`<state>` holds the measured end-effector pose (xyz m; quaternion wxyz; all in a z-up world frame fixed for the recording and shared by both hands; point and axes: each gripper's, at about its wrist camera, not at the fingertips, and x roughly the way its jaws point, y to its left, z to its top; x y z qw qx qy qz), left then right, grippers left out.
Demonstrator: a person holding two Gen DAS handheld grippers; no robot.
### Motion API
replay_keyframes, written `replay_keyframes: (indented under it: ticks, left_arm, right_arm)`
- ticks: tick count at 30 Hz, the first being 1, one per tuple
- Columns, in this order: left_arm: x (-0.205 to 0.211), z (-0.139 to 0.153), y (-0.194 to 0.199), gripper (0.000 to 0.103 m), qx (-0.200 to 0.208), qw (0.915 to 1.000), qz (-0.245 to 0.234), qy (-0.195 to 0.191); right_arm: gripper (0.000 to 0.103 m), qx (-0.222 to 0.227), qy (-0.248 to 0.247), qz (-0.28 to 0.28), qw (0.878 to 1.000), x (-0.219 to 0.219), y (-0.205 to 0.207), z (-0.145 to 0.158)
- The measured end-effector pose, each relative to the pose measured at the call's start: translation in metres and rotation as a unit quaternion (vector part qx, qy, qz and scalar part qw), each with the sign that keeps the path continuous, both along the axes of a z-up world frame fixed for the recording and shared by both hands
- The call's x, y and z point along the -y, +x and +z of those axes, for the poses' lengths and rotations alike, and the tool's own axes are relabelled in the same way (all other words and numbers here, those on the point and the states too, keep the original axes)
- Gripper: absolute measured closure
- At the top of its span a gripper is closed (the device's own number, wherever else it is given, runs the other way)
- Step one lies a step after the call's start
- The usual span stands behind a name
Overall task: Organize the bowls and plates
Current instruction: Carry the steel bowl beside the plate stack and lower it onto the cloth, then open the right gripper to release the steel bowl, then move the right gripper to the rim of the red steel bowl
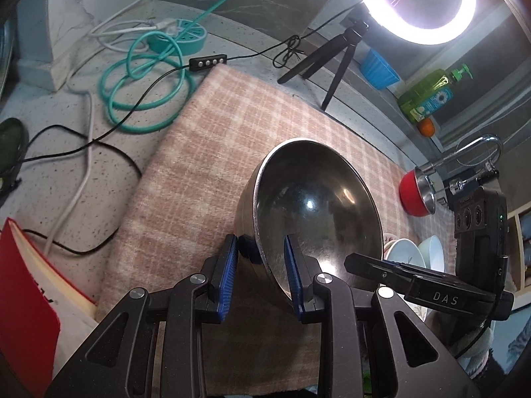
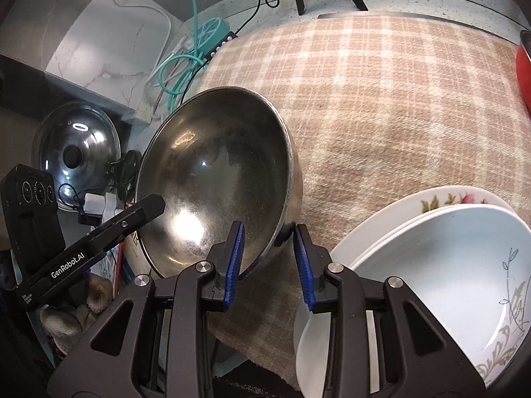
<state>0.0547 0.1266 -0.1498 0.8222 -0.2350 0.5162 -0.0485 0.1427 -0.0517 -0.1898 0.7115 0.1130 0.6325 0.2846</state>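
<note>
A red book [image 1: 26, 301] lies at the far left of the speckled surface [image 1: 59, 179], with a coiled teal cable [image 1: 146, 93] and a teal power strip [image 1: 186, 34] behind it, and in the right wrist view a glass pot lid [image 2: 76, 146] leans in the left corner. A checked pink-and-cream cloth [image 1: 205, 139] covers the middle of the surface. Over it a large steel bowl [image 1: 315, 205] is carried tilted by both grippers at once. The left gripper [image 1: 260, 275] is clenched on the bowl's rim, one blue pad outside the wall and one inside. The right gripper [image 2: 268, 258] grasps the opposite edge of the same bowl [image 2: 215, 179] in the same way, its pads on either side of the rim. Each camera shows the other gripper's black body reaching in from the side. Just right of the bowl, at the near edge of the cloth, sits a stack of white bowls [image 2: 448, 265], the top one with a grey leaf pattern and a flowered one beneath it. Farther right a red bowl [image 1: 415, 195] lies on the cloth. Behind, a lit ring light [image 1: 415, 3] stands on a small tripod, with a blue container [image 1: 378, 66] and a green soap bottle [image 1: 428, 94] beyond it, and a curved tap [image 1: 478, 152] at the right.
</note>
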Motion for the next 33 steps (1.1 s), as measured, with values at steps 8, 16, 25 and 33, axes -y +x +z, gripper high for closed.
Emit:
replay_keyframes:
  ticks: [8,16,25,33]
  left_arm:
    - [-0.006,-0.010,-0.010,0.077,-0.013,0.9999,0.005,-0.008]
    - [-0.005,-0.012,-0.015,0.077,-0.016,0.9998,0.004,-0.007]
    - [-0.005,-0.007,-0.019,0.076,-0.013,0.9999,0.008,0.006]
    - [-0.009,0.004,-0.021,0.052,0.003,0.9996,0.016,0.023]
  right_arm:
    - [0.071,-0.005,-0.003,0.011,1.000,-0.005,-0.009,-0.005]
    - [0.071,-0.002,-0.004,0.018,1.000,-0.006,-0.013,-0.006]
    - [0.060,0.018,-0.004,0.019,1.000,-0.006,-0.017,0.003]
    - [0.020,0.070,-0.001,-0.006,0.998,0.005,-0.017,0.026]
